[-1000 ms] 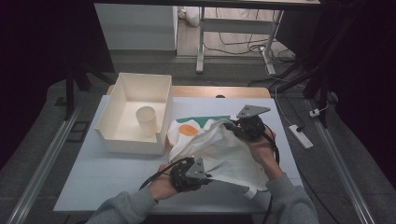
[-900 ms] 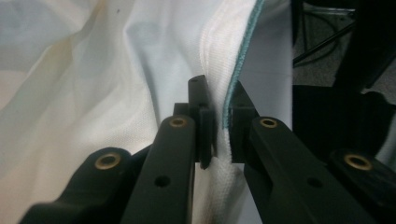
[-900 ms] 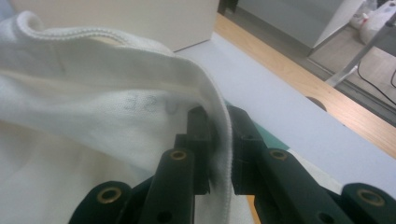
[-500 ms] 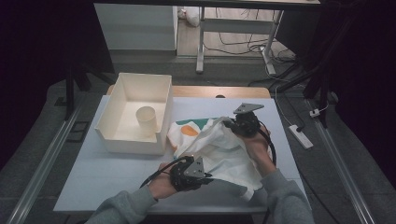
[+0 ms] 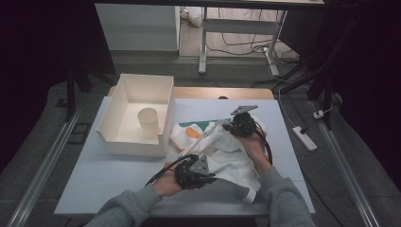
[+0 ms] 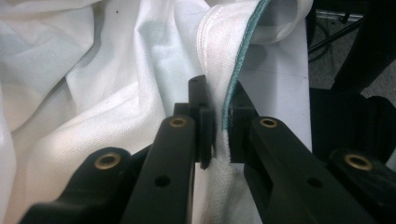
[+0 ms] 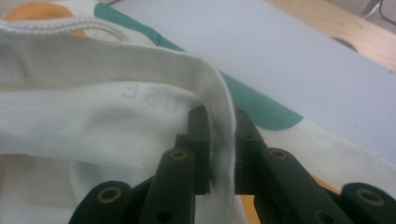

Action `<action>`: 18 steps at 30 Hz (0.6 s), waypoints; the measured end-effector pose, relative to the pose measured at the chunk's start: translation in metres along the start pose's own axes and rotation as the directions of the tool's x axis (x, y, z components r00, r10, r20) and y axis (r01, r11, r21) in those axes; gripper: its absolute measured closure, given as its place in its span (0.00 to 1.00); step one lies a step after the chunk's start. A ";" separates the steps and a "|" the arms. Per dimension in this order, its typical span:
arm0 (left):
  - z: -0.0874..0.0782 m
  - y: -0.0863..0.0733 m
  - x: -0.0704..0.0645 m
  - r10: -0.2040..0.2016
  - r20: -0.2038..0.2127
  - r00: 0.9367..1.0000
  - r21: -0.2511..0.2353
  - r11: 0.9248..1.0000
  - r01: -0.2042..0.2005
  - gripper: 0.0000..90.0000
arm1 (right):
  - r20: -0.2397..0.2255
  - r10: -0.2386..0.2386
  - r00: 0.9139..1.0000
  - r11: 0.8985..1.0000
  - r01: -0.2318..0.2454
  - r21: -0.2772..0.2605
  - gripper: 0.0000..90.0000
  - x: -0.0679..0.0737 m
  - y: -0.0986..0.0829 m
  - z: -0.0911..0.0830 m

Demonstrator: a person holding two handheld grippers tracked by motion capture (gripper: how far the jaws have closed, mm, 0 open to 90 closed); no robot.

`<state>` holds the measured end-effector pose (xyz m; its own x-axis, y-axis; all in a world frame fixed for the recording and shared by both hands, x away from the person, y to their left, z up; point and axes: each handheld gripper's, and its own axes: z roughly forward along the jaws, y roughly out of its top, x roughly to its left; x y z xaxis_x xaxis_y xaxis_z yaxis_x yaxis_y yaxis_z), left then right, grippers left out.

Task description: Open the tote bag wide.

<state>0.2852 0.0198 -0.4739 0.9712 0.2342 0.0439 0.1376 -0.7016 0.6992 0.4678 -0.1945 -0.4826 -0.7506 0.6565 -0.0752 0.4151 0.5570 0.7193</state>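
Note:
A white cloth with green and orange patches lies crumpled on the table's right half. My left gripper is at its near left edge, shut on a green-trimmed hem of the cloth. My right gripper is at the cloth's far side, shut on a folded white hem of the cloth, lifted slightly above the table. Green and orange patches lie under that fold.
A white open box stands at the back left of the pale blue table, with a small cream cup inside. A power strip lies on the floor to the right. A wooden strip runs along the table's far edge.
My right gripper has moved left and slightly toward the box with the cloth's far edge, folding it over. My left gripper has stayed put.

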 end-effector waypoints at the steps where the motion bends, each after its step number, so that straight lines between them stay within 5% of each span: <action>1: 0.001 0.000 0.000 -0.004 0.000 1.000 -0.001 1.000 0.004 0.93 | -0.002 0.003 1.000 1.000 -0.003 0.007 0.89 0.000 -0.001 0.002; 8: 0.003 0.000 0.002 -0.010 0.001 1.000 0.003 1.000 0.010 0.92 | -0.005 0.001 1.000 0.999 -0.001 0.032 0.88 0.002 -0.007 0.012; 10: 0.003 -0.001 0.004 -0.020 0.005 1.000 -0.002 1.000 0.020 0.92 | 0.000 0.000 1.000 1.000 0.000 0.023 0.80 0.003 -0.006 0.008; 18: 0.001 -0.003 0.007 -0.042 0.017 0.999 -0.018 0.999 0.042 0.92 | -0.002 -0.007 1.000 0.997 0.007 -0.079 0.55 0.017 0.006 -0.042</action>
<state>0.2923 0.0227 -0.4762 0.9677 0.2520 0.0022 0.1751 -0.6785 0.7134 0.4359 -0.2019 -0.4507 -0.7545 0.6515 -0.0795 0.3679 0.5201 0.7708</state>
